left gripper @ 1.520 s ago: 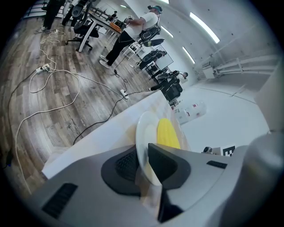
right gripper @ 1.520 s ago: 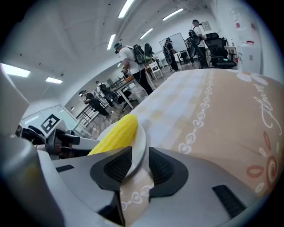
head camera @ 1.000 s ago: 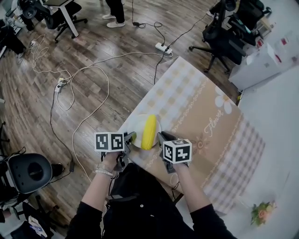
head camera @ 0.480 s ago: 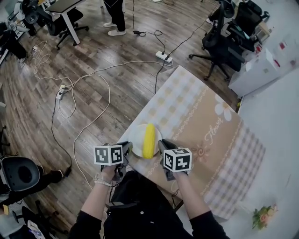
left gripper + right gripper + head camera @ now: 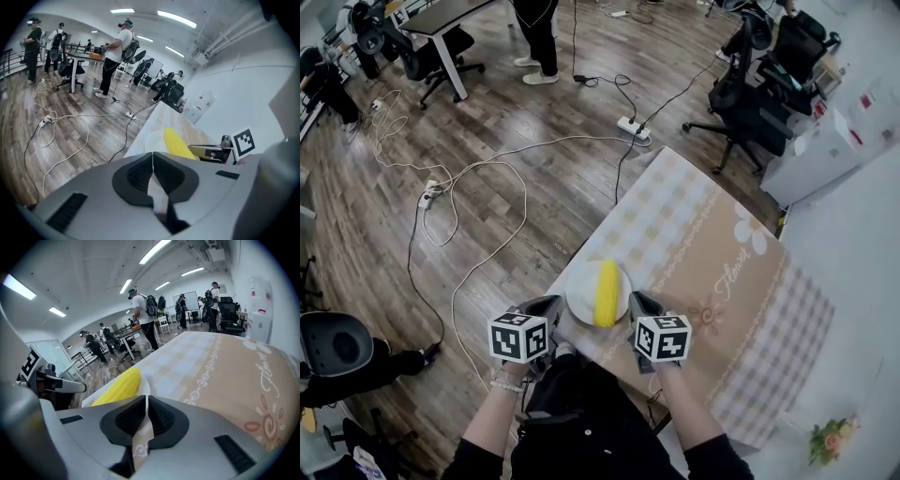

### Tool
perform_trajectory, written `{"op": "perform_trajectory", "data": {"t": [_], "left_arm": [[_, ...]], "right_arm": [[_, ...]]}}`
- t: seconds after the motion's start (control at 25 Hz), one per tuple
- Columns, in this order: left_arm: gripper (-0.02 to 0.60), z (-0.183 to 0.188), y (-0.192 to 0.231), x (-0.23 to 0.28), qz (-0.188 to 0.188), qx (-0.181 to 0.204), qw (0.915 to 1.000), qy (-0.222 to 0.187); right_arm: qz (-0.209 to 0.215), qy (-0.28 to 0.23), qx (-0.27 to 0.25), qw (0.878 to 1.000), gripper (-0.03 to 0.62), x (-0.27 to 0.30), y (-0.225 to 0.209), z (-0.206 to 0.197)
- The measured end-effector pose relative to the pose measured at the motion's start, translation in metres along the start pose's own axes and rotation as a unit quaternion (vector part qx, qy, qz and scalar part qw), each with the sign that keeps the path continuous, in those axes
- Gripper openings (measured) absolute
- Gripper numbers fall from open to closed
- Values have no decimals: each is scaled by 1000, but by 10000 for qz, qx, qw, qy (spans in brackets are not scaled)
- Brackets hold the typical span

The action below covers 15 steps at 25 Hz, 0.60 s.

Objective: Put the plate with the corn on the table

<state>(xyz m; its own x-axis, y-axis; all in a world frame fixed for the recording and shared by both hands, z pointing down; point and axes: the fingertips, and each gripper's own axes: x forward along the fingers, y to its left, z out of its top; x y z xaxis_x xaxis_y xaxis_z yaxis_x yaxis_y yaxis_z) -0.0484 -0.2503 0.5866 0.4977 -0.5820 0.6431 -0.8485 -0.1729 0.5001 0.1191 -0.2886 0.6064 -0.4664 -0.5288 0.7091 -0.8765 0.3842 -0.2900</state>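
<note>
A white plate (image 5: pixel 579 289) with a yellow corn cob (image 5: pixel 606 292) lies at the near left corner of the cloth-covered table (image 5: pixel 722 234). My left gripper (image 5: pixel 555 305) is at the plate's near-left rim. In the left gripper view its jaws are closed, and the plate (image 5: pixel 153 138) and corn (image 5: pixel 178 143) run straight into the left gripper's (image 5: pixel 151 154) tips. My right gripper (image 5: pixel 636 300) is at the right rim. Its jaws have just been closing, and in the right gripper view the plate's rim (image 5: pixel 146 386) ends in the right gripper's (image 5: pixel 146 398) thin slit beside the corn (image 5: pixel 117 386).
Cables and a power strip (image 5: pixel 633 127) lie on the wood floor left of the table. Office chairs (image 5: pixel 750 84) and a white cabinet (image 5: pixel 825 141) stand at the far end. A black chair (image 5: pixel 337 342) is at my left. People (image 5: pixel 117 51) stand further off.
The right gripper's jaws have closed at the plate's right rim. The left gripper has rolled and shifted toward the plate's near-left rim. The plate stays at the table's corner.
</note>
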Motion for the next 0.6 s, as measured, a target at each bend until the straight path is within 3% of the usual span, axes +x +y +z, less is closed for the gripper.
{"op": "perform_trajectory", "data": {"t": [0.28,0.6], "left_arm": [[14,27,-27,-25,-122,788,9959,-425],[14,40,-56,-51,-232,1555,9847,-753]], "right_arm": [[-63,-280,-206,9994,48,-21,11,14],[-8,-685,-597,9959,46,-56,34,31]]}}
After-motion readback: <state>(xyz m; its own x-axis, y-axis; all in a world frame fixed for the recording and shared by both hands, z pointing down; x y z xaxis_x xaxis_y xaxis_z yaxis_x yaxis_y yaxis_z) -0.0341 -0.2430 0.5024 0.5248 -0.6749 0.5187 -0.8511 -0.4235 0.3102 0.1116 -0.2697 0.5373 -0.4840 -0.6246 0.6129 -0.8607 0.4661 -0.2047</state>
